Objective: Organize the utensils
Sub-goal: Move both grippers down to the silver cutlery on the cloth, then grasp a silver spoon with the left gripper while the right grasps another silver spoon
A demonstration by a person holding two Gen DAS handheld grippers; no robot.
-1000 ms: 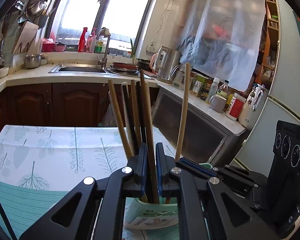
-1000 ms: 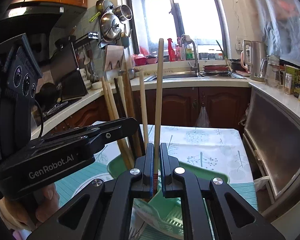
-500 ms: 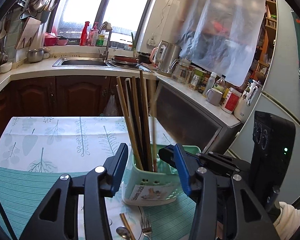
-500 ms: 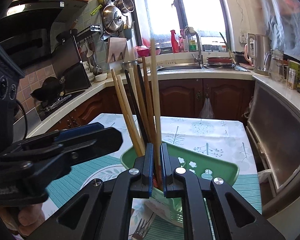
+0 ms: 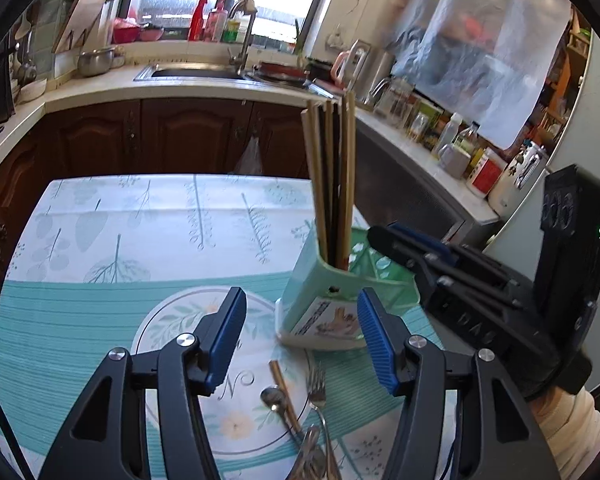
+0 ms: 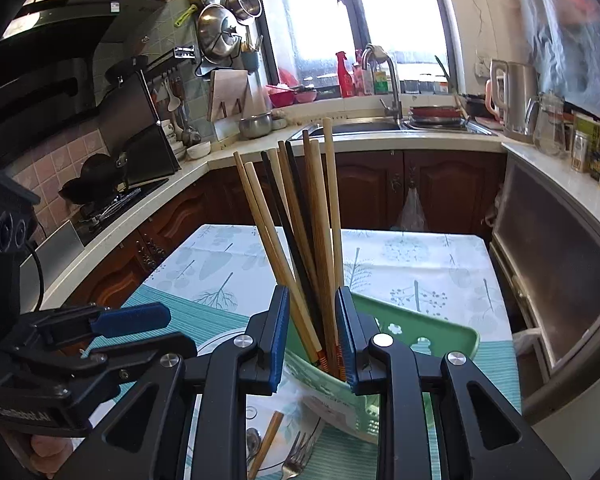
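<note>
Chopsticks [image 6: 300,240] stand bunched upright in the narrow pocket of a green holder [image 5: 320,300] on the table, thin ends down so they lean together instead of scattering. My right claw [image 6: 312,336] has its jaws apart on either side of the bunch, gripping nothing; I judge it has let go so the sticks rest on their own. My left claw [image 5: 300,336] is wide open and empty, hovering over a plate [image 5: 172,320] just beside the holder. On that plate lie a spoon [image 5: 274,398], a fork [image 5: 318,388] and what looks like one more chopstick [image 5: 284,392], probably next to sort; more cutlery is half hidden below.
</note>
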